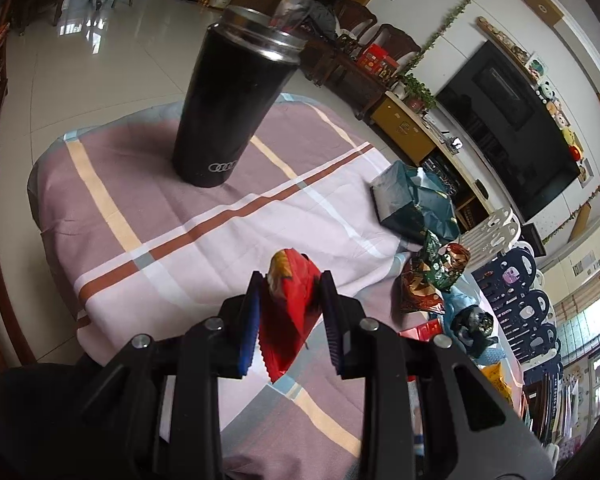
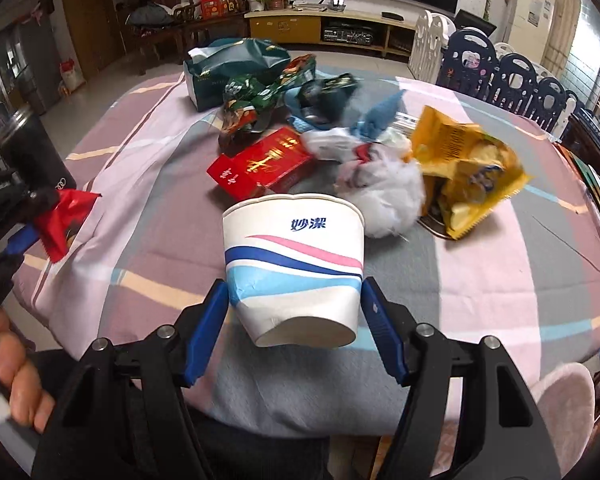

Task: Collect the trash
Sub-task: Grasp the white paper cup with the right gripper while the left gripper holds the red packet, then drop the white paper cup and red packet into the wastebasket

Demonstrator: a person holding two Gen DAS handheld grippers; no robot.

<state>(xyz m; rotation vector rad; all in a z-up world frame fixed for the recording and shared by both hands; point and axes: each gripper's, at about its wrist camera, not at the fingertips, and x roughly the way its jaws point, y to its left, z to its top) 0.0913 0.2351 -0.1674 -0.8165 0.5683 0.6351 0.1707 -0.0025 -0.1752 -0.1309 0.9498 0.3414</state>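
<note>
Gripping red wrapper (image 1: 290, 312), left tongs (image 1: 288, 280) near tablecloth edge (image 1: 80, 316)

In the right wrist view, a paper cup (image 2: 294, 268) sits between the fingers of the right tool (image 2: 296, 316), low in the frame's centre. Behind it on the surface (image 2: 480, 288) lie a flat box (image 2: 262, 166), a snack bag (image 2: 464, 176) to the right, and a paper bag (image 2: 228, 68) at the upper centre. In the left wrist view, a wrapper (image 1: 290, 308) sits in the left tool (image 1: 290, 304) at the lower centre, a flask (image 1: 232, 100) standing behind it.
</note>
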